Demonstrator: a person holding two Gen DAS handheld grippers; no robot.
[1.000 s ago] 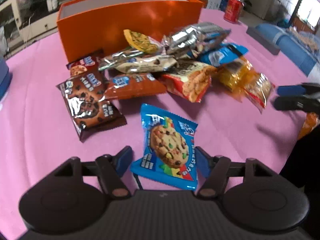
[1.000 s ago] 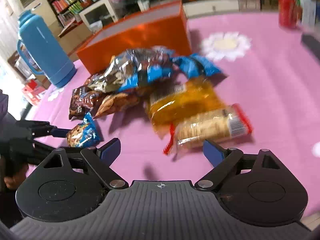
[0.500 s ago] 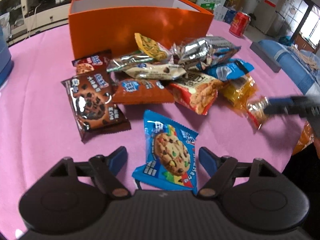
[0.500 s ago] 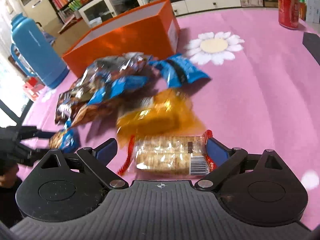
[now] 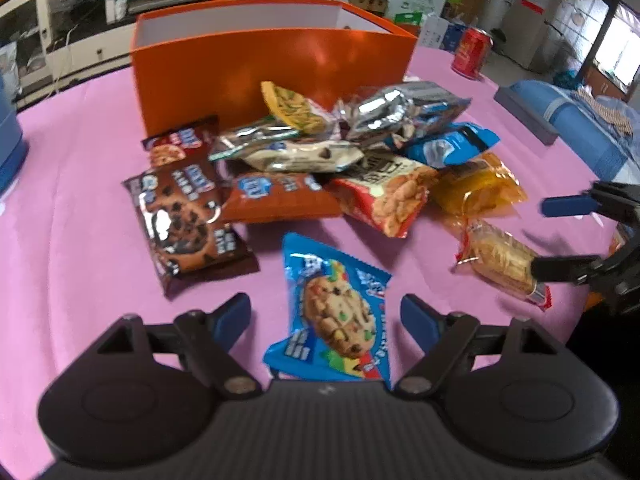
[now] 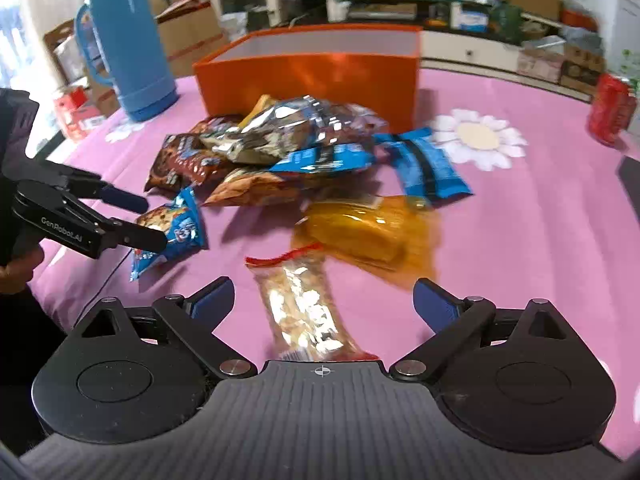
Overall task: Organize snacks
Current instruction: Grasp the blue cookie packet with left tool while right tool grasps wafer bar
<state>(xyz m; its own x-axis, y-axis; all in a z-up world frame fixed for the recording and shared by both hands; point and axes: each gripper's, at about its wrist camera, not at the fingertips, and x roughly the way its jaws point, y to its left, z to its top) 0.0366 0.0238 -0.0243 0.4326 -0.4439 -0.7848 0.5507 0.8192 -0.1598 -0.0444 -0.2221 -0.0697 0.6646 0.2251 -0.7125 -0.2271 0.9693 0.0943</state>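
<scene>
The left claw (image 5: 325, 318) and right claw (image 6: 323, 300), both spread wide, straddle a blue cookie packet (image 5: 334, 314) and a clear cracker packet (image 6: 304, 312) near the surface's front edge; both look light, crinkly, slippery and crushable, best pinched across the middle.

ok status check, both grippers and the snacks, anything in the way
Left gripper open around the blue cookie pack. Right gripper open around the clear cracker pack. Orange box behind the snack pile, path open.

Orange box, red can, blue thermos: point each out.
orange box (image 5: 272, 68), left wrist view, front wall.
red can (image 6: 610, 108), right wrist view, side of the body.
blue thermos (image 6: 128, 36), right wrist view, middle of the body.
</scene>
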